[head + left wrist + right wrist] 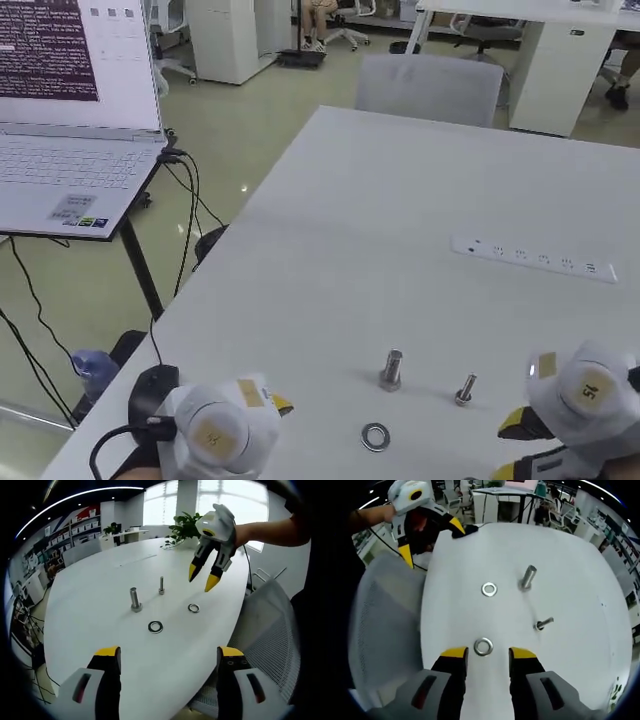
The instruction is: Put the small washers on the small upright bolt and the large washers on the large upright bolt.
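Large bolt (391, 369) upright on the desk (400, 220), small bolt (466, 389) just to its right, washer (376, 436) flat in front of the large bolt, second washer (483, 646) in front of the small bolt, power strip (530, 258) behind both bolts, laptop (60, 170) left of the desk, chair (430, 88) at its far edge

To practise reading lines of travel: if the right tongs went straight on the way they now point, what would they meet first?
Most likely the washer, lying flat on the table just ahead of the right tongs and centred between their tips. Depth is unclear in the fisheye view, so they might touch the tabletop first.
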Demonstrator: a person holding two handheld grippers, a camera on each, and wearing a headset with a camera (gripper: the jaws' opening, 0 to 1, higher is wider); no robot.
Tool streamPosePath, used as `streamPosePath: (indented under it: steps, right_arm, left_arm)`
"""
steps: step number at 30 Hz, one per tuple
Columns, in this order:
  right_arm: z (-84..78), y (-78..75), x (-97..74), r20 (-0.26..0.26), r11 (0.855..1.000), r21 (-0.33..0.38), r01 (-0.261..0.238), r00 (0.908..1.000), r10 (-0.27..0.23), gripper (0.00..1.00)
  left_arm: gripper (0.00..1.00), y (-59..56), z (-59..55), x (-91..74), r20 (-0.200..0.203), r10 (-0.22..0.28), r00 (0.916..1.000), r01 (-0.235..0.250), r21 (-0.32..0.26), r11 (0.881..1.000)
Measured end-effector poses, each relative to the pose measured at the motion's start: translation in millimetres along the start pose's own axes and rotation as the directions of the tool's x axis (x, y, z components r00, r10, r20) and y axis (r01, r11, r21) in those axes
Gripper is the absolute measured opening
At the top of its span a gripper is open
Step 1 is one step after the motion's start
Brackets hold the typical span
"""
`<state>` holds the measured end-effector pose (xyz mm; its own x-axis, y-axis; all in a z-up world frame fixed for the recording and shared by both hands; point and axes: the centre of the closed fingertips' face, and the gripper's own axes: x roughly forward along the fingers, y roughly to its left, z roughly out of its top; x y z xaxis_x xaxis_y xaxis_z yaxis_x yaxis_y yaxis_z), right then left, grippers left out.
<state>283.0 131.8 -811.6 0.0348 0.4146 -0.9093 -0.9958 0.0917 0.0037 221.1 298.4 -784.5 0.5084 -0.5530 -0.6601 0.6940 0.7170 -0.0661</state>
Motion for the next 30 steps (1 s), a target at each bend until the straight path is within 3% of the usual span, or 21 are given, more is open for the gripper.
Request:
streamPosePath:
  steps: [15,29,30]
  right_arm:
    - [-19.5,7.2,52.0,-0.078,0.993,-0.106,-0.055,0.9958,0.047,0.35]
    - [-26.8,9.0,64.1,-0.13,0.988,-0.145,-0.06,0.9906,0.041,0.35]
    - [-24.3,7.9,62.9,-0.117,0.987,-0.148,-0.056,0.9923,0.039,0.35]
  left_arm:
    - [0.76,0.5,-2.4,2.3,-0.006,0.009,0.9999,-0.009,-0.017,1.0]
    - [0.75,4.8,-3.9,-0.5,-0.006,0.014,0.9999,-0.014,-0.02,1.0]
    - [0.75,4.5,-4.1,-0.5,-0.008,0.014,0.9999,-0.014,-0.018,1.0]
